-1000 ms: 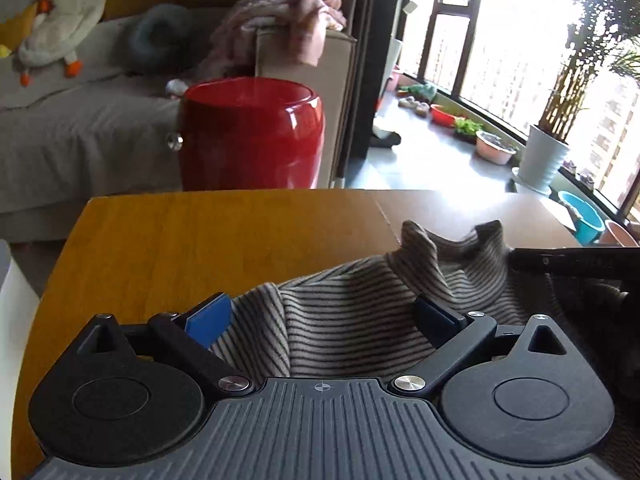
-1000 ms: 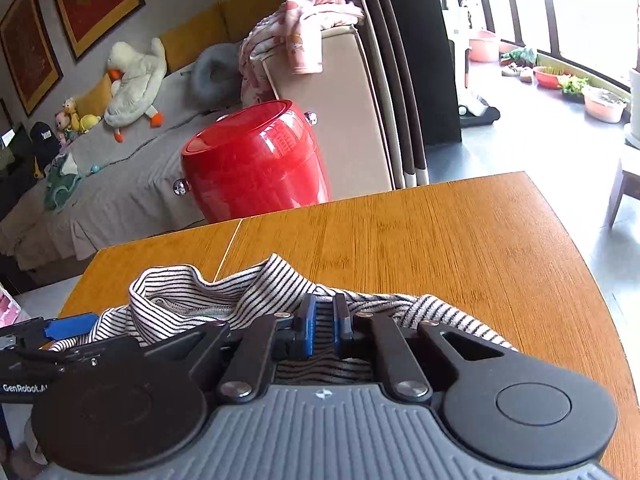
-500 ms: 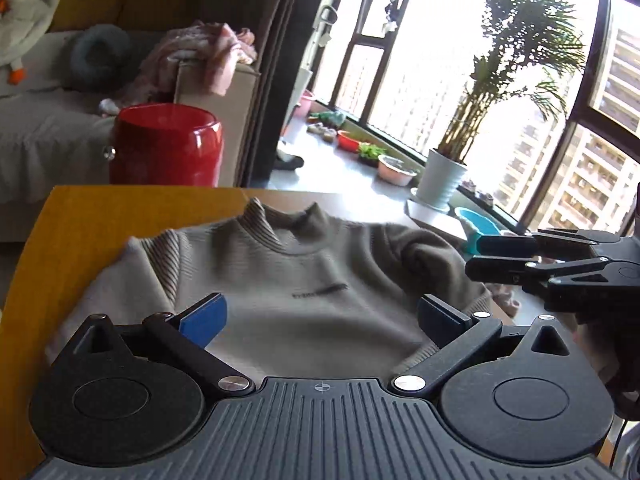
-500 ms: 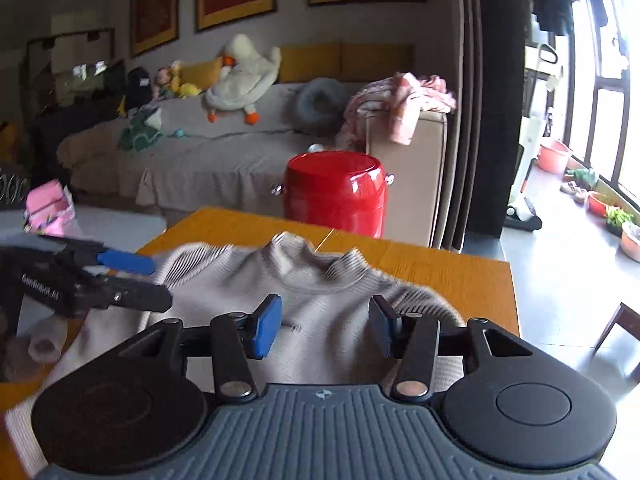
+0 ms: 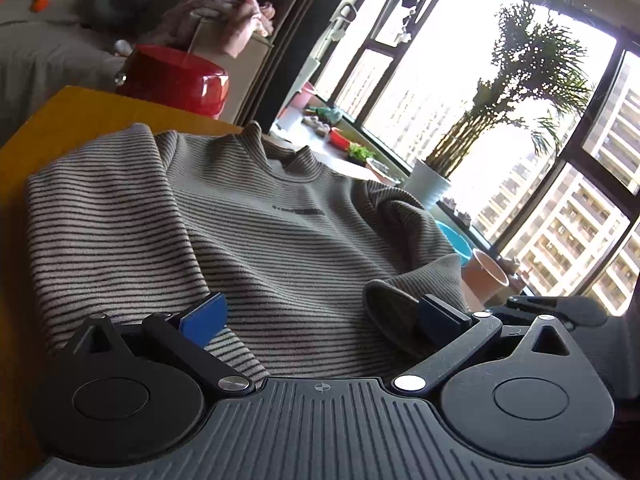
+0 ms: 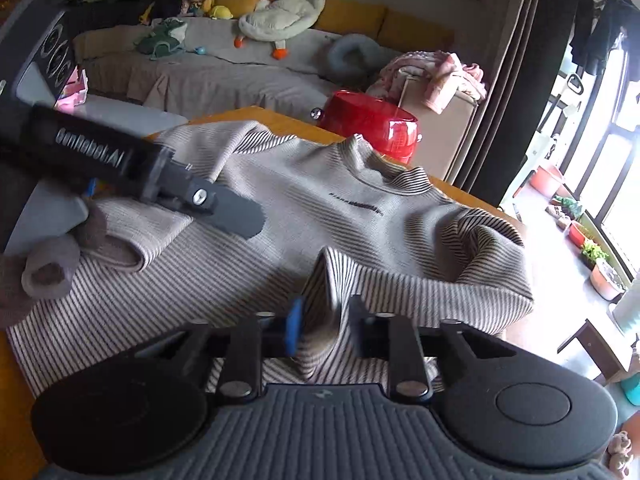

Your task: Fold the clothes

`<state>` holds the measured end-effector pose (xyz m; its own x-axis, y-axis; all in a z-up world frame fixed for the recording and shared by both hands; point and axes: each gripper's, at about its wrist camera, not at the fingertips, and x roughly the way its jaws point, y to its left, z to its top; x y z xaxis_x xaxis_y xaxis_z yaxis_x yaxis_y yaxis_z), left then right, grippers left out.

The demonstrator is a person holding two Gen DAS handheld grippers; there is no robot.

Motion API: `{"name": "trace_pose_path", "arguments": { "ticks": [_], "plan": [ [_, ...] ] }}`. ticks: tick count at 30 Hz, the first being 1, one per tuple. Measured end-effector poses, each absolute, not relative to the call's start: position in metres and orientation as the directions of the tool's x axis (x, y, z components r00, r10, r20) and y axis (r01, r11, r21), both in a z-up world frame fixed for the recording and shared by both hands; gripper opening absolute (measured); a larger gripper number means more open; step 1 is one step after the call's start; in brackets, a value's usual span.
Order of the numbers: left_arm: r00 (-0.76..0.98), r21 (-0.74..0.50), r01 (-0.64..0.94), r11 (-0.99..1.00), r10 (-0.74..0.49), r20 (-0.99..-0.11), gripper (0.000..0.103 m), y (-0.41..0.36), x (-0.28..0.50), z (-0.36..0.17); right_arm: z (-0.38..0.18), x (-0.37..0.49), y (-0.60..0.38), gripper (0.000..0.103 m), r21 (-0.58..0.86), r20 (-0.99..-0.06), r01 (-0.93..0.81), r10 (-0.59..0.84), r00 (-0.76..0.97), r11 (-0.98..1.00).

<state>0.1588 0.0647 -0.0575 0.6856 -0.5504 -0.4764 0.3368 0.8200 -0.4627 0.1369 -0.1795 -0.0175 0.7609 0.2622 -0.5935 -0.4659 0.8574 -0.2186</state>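
A striped sweater (image 6: 360, 216) lies spread on the wooden table (image 5: 80, 112). The right gripper (image 6: 320, 322), having just closed, pinches a raised fold at its hem; the left gripper (image 5: 320, 314) gapes wide over it.

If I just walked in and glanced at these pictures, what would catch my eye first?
Probably the striped sweater spread front-up across the wooden table, with the right gripper pinching up a fold of it near the lower edge. The left gripper hangs open over the sweater. Behind the table stands a shiny red drum-shaped stool, and a big white plush duck lies on the sofa.
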Motion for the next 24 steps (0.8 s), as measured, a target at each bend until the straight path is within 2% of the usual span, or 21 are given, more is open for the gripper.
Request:
{"name": "trace_pose_path", "arguments": {
  "ticks": [4,9,12,18,24],
  "plan": [
    [0.685,-0.469,0.342,0.815,-0.557,-0.469,0.103,0.065,0.158,-0.058,0.043,0.167,-0.221,0.003,-0.177,-0.523,-0.33,0.195,0.829,0.927],
    [0.684,-0.477,0.343,0.809,-0.564,-0.464,0.103,0.067,0.156,-0.06,0.162,0.195,-0.258,0.003,-0.099,-0.251,-0.176,0.146,0.957,0.979],
    [0.683,-0.482,0.343,0.806,-0.567,-0.461,0.103,0.068,0.155,-0.06,0.193,0.206,-0.239,0.003,-0.101,-0.184,-0.224,0.203,0.962,0.969],
    [0.682,-0.485,0.344,0.804,-0.569,-0.459,0.103,0.068,0.155,-0.059,0.179,0.237,-0.176,0.003,-0.103,-0.239,-0.37,0.338,0.91,0.923],
    [0.68,-0.489,0.347,0.801,-0.573,-0.457,0.103,0.068,0.154,-0.06,0.148,0.266,-0.131,0.003,-0.086,-0.313,-0.416,0.372,0.874,0.905]
  ]
}}
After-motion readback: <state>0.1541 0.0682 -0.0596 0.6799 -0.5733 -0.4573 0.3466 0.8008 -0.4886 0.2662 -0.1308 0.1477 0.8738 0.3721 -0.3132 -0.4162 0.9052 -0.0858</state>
